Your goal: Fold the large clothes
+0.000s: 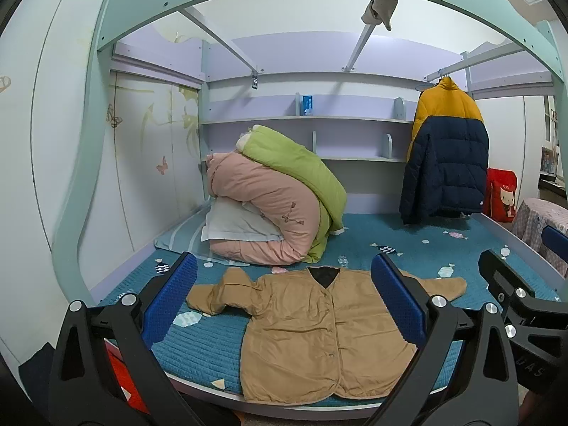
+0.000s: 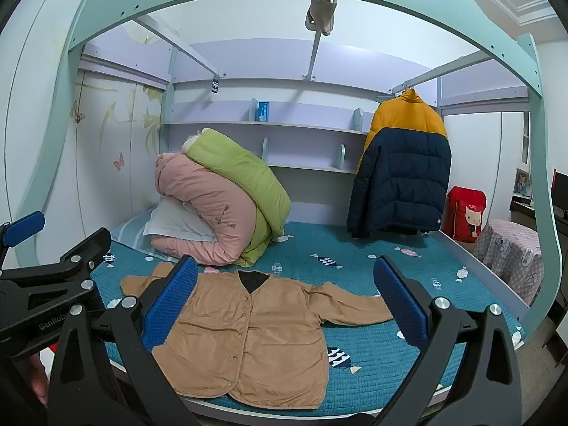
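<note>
Not yet begun: left gripper (image 1: 284, 298) and right gripper (image 2: 285, 300) wide open, empty, short of tan jacket (image 1: 319, 333); next, grasping a sleeve.

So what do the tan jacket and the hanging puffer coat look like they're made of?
Tan jacket: thin matte woven fabric, probably cotton or a blend; it lies flat with fine creases. Puffer coat: smooth synthetic shell, likely nylon or polyester, with stitched puffy padded channels.
</note>
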Demonstrator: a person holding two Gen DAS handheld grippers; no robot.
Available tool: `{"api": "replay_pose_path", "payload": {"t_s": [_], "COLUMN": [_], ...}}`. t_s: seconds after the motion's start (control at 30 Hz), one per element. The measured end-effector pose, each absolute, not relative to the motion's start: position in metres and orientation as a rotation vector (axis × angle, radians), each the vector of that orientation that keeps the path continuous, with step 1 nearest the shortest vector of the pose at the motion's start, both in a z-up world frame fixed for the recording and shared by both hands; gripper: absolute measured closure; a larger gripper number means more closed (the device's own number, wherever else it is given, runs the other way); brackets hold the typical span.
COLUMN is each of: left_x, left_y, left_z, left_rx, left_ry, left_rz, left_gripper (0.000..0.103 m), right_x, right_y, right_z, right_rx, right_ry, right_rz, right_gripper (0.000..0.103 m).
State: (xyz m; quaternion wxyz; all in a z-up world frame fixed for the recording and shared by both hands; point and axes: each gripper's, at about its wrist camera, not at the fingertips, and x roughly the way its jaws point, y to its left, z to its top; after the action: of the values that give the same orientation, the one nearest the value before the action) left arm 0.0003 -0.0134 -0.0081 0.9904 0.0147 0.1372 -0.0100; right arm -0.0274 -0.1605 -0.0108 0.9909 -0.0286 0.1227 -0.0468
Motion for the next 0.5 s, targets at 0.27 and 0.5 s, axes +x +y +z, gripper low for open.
{"api": "replay_pose_path", "payload": {"t_s": [0.27, 0.5], "left_x": [0.0004, 0.0008], "left_y": [-0.016, -0.0156], "left_z": [-0.01, -0.0091], "left_rx": [0.031, 0.033], "left_ry": [0.275, 0.274], "left_rz": [-0.02, -0.019], "left_gripper": [0.005, 0.005], "right_x": [-0.0272, -0.0268], "right_y": [-0.1623, -0.1627], "right_z": [-0.012, -0.0108], "right_rx": [-0.058, -0.057], "right_ry": [0.245, 0.246], "right_rz": [-0.094, -0.093], "right_gripper": [0.007, 0.007]}}
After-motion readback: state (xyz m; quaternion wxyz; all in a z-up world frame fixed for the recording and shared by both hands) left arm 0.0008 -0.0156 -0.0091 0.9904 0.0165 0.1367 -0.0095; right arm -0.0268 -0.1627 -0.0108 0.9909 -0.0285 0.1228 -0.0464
